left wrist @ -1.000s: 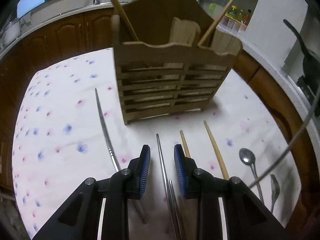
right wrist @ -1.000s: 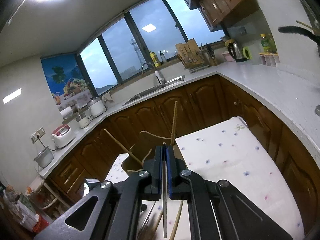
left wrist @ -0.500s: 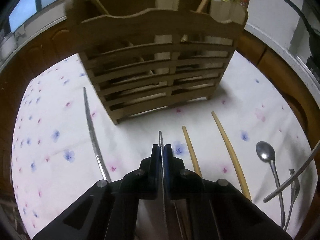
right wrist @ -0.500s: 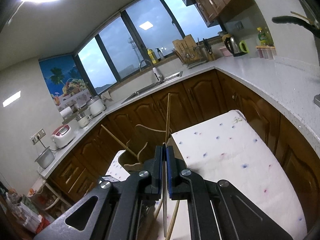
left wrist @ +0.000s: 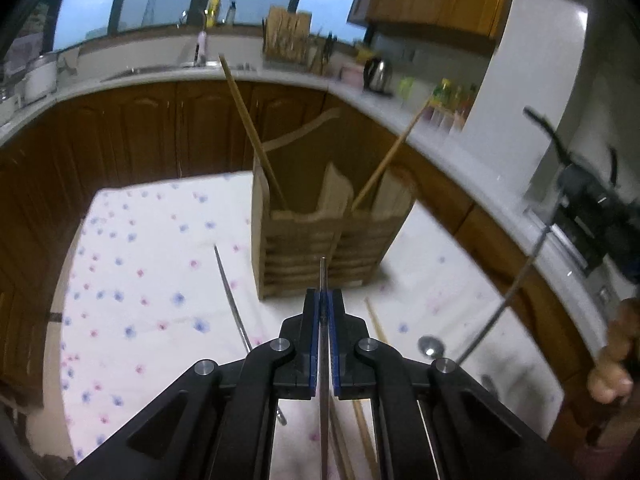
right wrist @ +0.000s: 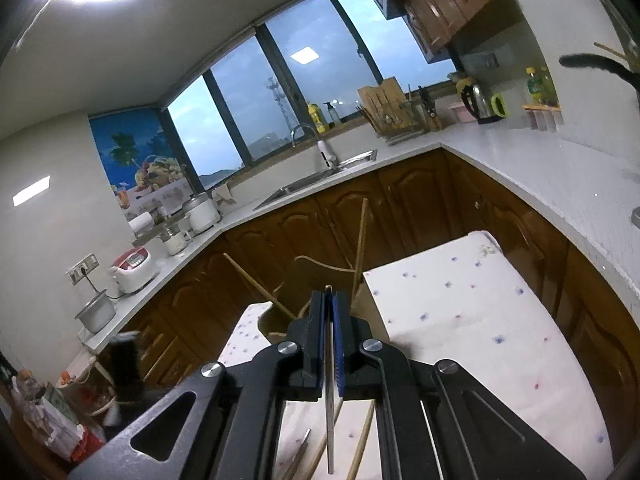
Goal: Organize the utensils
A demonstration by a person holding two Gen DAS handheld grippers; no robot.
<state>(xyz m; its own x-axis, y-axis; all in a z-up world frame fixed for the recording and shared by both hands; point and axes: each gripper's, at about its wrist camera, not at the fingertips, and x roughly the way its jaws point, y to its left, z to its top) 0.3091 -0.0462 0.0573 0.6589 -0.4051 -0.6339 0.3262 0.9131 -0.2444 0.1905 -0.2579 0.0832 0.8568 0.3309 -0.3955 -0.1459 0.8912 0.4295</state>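
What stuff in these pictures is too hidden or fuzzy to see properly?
- Left wrist view: the metal rod in the left tongs has its far end cut off by the bottom edge.
- Left wrist view: the bottles on the counter are blurred.
- Right wrist view: the wooden holder is mostly hidden behind the right tongs.
- Right wrist view: the metal strip they pinch shows no ends, so its kind is unclear.
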